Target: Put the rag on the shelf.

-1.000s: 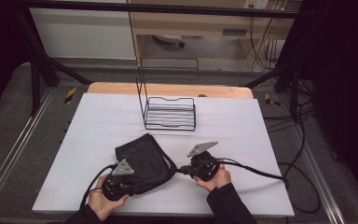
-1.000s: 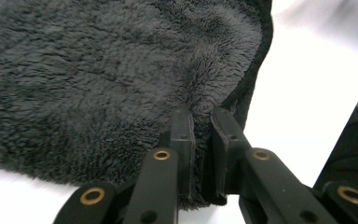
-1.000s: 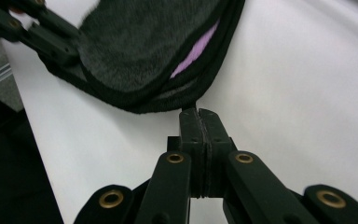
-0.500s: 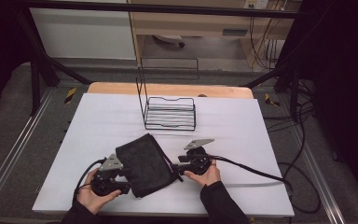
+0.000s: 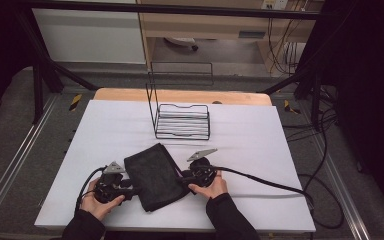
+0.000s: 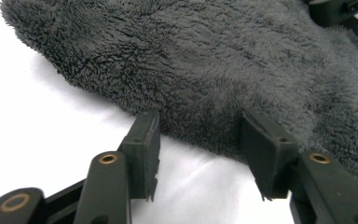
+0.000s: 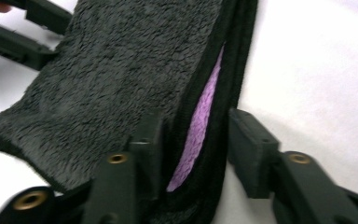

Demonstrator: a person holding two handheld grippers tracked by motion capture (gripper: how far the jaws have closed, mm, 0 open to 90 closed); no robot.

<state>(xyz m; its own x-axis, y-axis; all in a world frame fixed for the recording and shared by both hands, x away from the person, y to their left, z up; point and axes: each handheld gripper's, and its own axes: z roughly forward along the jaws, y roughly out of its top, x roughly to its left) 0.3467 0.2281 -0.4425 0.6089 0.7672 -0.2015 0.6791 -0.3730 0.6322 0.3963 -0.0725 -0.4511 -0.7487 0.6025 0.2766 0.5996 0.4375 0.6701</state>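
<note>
Folded dark grey fleecy towel (image 5: 152, 175) lies at 6 o'clock on the white tabletop (image 5: 260, 150). Left hand-held gripper (image 6: 198, 140) spread at its edge; right hand-held gripper (image 7: 193, 140) spread, straddling the layers, probably for folding.

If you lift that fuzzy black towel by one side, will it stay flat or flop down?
Probably flop: the towel is folded soft and already sags open at its edge. It looks light. Its fuzzy pile should keep it from slipping out of the tongs.
</note>
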